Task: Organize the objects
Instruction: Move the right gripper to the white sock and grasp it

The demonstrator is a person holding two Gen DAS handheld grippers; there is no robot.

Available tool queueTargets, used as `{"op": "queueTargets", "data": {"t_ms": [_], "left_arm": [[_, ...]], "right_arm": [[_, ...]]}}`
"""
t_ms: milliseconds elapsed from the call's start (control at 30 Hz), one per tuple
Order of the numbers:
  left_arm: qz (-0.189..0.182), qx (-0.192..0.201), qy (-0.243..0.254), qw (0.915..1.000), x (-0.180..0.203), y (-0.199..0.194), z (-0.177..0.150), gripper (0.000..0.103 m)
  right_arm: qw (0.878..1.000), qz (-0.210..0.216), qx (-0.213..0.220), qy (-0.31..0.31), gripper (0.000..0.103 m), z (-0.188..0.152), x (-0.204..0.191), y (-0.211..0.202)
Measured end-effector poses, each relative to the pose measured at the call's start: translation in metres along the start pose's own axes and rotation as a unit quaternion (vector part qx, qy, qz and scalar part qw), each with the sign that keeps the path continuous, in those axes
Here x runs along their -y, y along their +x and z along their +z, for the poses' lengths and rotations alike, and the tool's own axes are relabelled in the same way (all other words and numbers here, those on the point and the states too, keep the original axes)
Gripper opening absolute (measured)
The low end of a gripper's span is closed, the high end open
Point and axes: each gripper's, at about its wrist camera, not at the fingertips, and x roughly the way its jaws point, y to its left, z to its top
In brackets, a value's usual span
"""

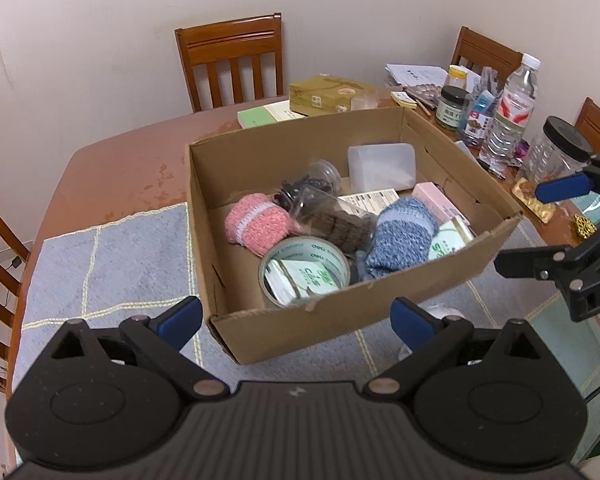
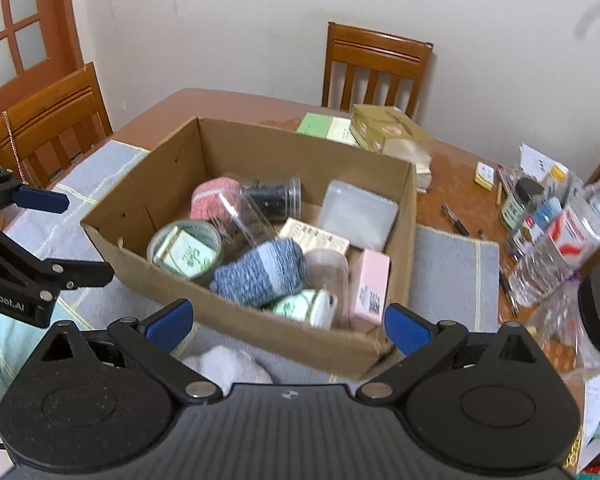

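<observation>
White sock (image 2: 230,362) lies on the mat just below the right gripper (image 2: 288,326), nearer than left gripper (image 1: 296,320); both wide open, empty; box (image 2: 260,340) just beyond.

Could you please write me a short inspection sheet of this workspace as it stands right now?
Surface: brown table, partly under a blue-grey cloth.
Job's things: open cardboard box holds pink sock roll, blue sock roll, tape roll, pink carton, clear jars.
Clutter: water bottle, papers, small jars at far right.
Grippers: left gripper open, empty; right gripper open, empty.
Cables: nothing seen on the table.
Surroundings: wooden chairs, pale wall, door.
</observation>
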Motion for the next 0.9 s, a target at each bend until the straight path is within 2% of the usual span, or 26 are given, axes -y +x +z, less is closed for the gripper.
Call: {"op": "queueTargets", "data": {"t_ms": [300, 533, 700, 900], "left_arm": [[-0.008, -0.003, 0.002, 1.0000, 0.009, -0.002, -0.014, 0.100], [-0.015, -0.013, -0.012, 0.9997, 0.008, 0.001, -0.033, 0.100], [-0.008, -0.016, -0.026, 0.9995, 0.005, 0.002, -0.050, 0.100], [-0.003, -0.026, -0.047, 0.9985, -0.004, 0.006, -0.064, 0.100]], "right_arm": [[1.000, -0.008, -0.008, 0.009, 0.103, -0.028, -0.002, -0.005], [1.000, 0.013, -0.025, 0.012, 0.103, -0.049, -0.010, 0.005], [0.999, 0.038, -0.038, -0.009, 0.103, -0.060, -0.023, 0.025], [0.996, 0.068, -0.060, -0.012, 0.103, -0.066, -0.035, 0.066]]}}
